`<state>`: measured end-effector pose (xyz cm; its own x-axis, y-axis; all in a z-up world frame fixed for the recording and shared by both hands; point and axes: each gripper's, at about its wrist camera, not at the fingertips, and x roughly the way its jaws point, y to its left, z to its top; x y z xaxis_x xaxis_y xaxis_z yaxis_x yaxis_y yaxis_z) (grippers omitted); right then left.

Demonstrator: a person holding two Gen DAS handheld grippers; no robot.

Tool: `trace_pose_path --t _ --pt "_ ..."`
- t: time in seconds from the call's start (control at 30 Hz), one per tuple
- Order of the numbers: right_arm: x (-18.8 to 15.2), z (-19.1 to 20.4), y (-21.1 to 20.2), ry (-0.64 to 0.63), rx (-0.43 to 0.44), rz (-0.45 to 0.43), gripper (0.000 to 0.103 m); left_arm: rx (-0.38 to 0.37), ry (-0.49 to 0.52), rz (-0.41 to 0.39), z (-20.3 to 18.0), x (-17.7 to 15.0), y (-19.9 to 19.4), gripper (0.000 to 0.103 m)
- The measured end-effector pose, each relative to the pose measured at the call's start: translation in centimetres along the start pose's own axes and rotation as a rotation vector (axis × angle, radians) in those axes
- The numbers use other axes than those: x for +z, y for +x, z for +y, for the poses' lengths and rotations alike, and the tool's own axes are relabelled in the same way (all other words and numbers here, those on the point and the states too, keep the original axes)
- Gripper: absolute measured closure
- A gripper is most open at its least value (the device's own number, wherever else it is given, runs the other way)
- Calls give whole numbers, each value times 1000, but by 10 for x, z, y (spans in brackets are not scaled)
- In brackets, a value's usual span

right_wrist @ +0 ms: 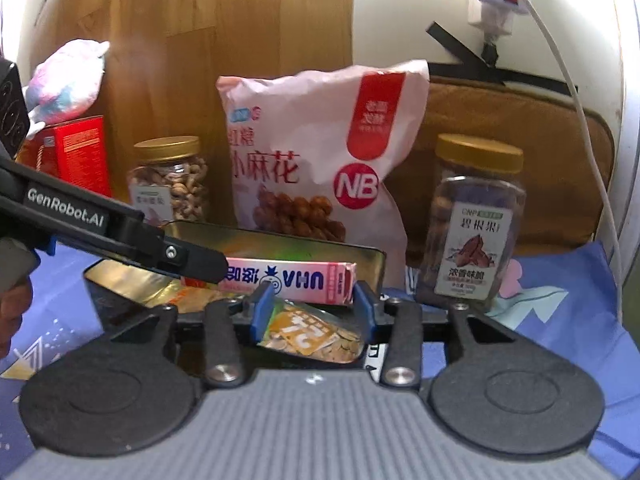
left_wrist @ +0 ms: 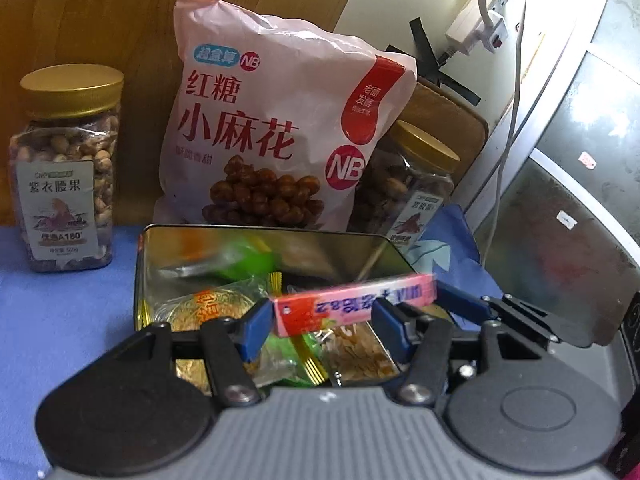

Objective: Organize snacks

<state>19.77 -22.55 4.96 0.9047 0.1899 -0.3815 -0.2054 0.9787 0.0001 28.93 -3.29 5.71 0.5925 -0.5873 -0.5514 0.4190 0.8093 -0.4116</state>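
**Pink candy box over the tin**

The pink candy box (left_wrist: 354, 304), printed UHA, lies level above the open metal tin (left_wrist: 256, 236). Both the left gripper (left_wrist: 318, 320) and right gripper (right_wrist: 312, 308) seemingly pinch it, though contact is unclear.

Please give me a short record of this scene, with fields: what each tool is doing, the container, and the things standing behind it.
left tool: fingers on both ends of the pink candy box
right tool: fingers also at the pink candy box; grip uncertain
container: open metal tin, holding wrapped snacks
behind tin: pink snack bag, upright
left of bag: cashew jar, gold lid
right of bag: pecan jar, gold lid
surface: blue cloth
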Motion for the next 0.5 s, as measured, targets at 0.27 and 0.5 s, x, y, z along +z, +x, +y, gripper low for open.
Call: trace_pose_path --t 0.27,0.5 --pt "-6 -11 -45 121 82 -102 46 -66 4 -86 -3 -13 -47 45" --pt "-41 22 -55 78 233 23 47 -38 51 -20 -7 -63 -51 37"
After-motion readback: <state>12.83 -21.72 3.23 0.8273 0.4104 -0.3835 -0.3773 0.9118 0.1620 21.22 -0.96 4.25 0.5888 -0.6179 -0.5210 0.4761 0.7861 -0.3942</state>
